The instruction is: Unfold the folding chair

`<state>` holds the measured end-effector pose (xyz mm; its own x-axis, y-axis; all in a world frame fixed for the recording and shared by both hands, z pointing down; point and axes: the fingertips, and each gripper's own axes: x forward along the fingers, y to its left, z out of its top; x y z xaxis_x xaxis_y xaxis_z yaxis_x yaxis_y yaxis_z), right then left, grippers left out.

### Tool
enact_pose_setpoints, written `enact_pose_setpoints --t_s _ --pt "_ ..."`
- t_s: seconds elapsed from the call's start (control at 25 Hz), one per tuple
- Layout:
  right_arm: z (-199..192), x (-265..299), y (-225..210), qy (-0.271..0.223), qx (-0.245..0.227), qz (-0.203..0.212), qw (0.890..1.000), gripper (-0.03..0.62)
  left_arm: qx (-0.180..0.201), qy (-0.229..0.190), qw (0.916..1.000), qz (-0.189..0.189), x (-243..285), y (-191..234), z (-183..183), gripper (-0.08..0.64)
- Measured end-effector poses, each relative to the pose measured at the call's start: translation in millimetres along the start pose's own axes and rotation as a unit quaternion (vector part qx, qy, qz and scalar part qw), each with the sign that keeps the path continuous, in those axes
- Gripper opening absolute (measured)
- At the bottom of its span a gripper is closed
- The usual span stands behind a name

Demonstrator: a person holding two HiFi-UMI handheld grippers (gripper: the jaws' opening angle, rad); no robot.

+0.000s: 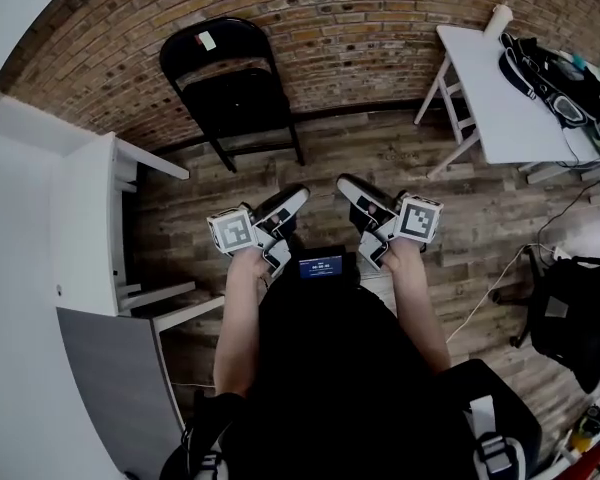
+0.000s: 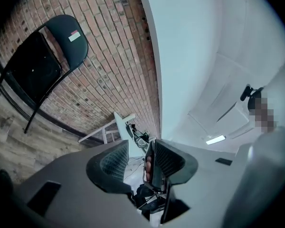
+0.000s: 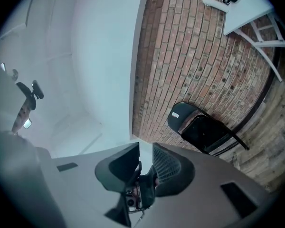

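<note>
2 grippers in view, neither on the work yet. The left gripper (image 1: 285,226) has its jaws partly apart with nothing between the pads. The right gripper (image 1: 365,223) stands a little narrower and is also empty. Both are held close in front of the person's body and point roughly level toward the wall.

Location of item: the folding chair (image 1: 230,83) is folded flat, with the seat panel up against the frame. It leans on the brick wall (image 1: 380,28), its feet on the wooden floor (image 1: 380,158), well apart from both grippers. A white shelf unit (image 1: 80,208) stands near its left side, and a white table (image 1: 500,98) is well off to the right.

Assessed step: the approach, with no contact made.

Recommendations:
1. Open both sets of jaws wider before arrival; the frame tube and seat edge look thicker than the present gaps.
2. Take the top of the backrest with 1 gripper and the free front edge of the seat with the other.
3. Draw the chair clear of the wall first, so the rear legs have room to swing out.
4. Press the seat edge down and forward while holding the backrest steady.

Risks: feet skating on the smooth boards; frame catching the shelf unit.
</note>
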<state>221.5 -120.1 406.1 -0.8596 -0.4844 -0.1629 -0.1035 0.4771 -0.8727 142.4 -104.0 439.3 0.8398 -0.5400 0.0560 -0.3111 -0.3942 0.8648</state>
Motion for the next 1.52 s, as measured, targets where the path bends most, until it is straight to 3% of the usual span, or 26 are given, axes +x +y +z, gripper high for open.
enact_pose_setpoints --t_s 0.16,0.36,0.72,1.2,1.52 --pt "-3 8 -16 0.008 0.013 -0.024 1.000 0.077 0.001 0.003 0.9999 -0.014 9 14 16 0.167" --pt "17 33 -28 0.024 -0.015 -0.055 0.998 0.083 -0.017 -0.010 0.9980 -0.061 27 30 48 0.167" --pt "53 138 -49 0.060 -0.057 -0.081 0.993 0.094 -0.035 -0.055 0.9946 -0.081 10 89 146 0.167" --pt "53 226 -74 0.079 -0.049 -0.097 0.991 0.127 -0.065 -0.054 0.9935 -0.076 -11 134 203 0.167" --pt "76 262 -108 0.095 -0.031 -0.076 0.992 0.136 -0.075 -0.067 0.9945 -0.030 -7 176 233 0.169"
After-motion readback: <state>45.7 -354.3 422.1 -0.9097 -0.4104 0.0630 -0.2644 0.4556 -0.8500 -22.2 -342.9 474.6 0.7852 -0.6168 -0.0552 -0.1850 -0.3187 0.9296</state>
